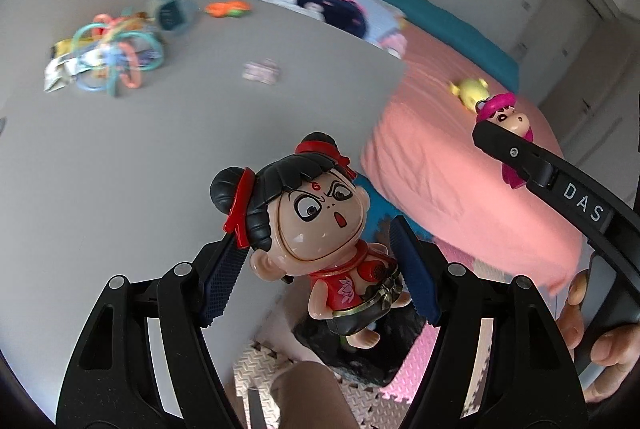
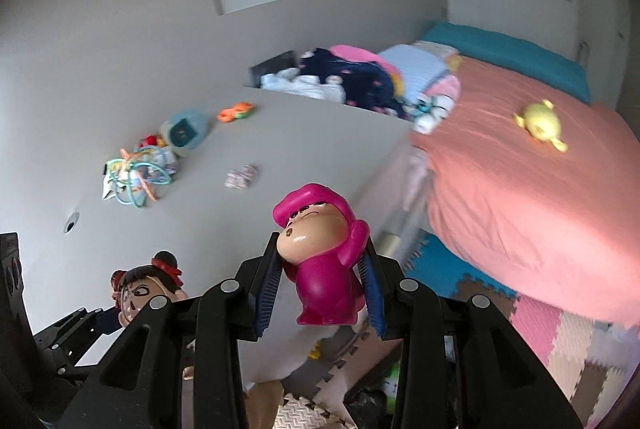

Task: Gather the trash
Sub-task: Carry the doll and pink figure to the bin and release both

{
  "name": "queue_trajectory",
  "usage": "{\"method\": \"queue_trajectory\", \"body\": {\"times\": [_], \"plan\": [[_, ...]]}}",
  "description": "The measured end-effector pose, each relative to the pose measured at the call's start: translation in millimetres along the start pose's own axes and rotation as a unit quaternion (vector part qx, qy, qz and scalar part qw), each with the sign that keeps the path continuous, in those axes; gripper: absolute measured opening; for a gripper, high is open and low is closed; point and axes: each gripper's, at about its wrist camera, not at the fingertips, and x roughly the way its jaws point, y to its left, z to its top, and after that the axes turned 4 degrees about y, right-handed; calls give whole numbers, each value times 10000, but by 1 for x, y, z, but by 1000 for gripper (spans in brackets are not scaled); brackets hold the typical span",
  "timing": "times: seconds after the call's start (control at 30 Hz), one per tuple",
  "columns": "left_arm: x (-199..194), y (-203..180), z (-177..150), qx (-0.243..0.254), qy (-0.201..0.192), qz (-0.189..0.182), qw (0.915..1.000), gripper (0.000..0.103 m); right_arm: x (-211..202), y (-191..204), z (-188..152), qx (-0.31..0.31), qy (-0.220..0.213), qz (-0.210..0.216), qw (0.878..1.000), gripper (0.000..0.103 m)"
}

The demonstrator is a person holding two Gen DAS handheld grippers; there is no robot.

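My left gripper is shut on a black-haired doll figure in red clothes, held in the air over the grey table's edge. The same doll shows at the lower left of the right wrist view. My right gripper is shut on a magenta hooded figure, also held aloft. That figure shows in the left wrist view, at the tip of the right gripper. On the grey table lie a tangle of coloured rings with wrappers and a small crumpled wrapper.
A bed with a pink sheet stands to the right, a yellow toy on it. Clothes are piled at the table's far edge. A blue round toy and an orange toy lie on the table. Foam mats cover the floor.
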Motion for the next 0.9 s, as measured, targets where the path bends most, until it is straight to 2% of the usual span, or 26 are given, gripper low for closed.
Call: {"method": "queue_trajectory", "body": {"times": [0.37, 0.57, 0.63, 0.67, 0.7, 0.73, 0.8, 0.9], "plan": [[43, -93, -49, 927, 598, -189, 9937, 70, -22, -97, -62, 761, 185, -411, 9961, 39], [80, -133, -78, 1484, 1048, -151, 9832, 70, -21, -140, -100, 1160, 526, -683, 9895, 39], [94, -143, -88, 1651, 1316, -177, 9773, 71, -15, -152, -111, 1351, 776, -755, 9849, 40], [100, -147, -92, 1716, 1424, -132, 9747, 80, -8, -160, -116, 1480, 1031, -927, 9792, 58], [107, -150, -95, 1788, 1518, -33, 9721, 99, -4, -167, -120, 1552, 1184, -1073, 9749, 84], [108, -154, -98, 1822, 1517, 19, 9715, 97, -1, -173, -122, 1634, 1268, -1246, 9704, 89], [109, -155, -100, 1888, 1454, 119, 9711, 97, -3, -183, -127, 1735, 1190, -1600, 9644, 89], [108, -153, -99, 1893, 1392, 215, 9718, 97, -6, -191, -130, 1834, 1101, -1595, 9637, 89]]}}
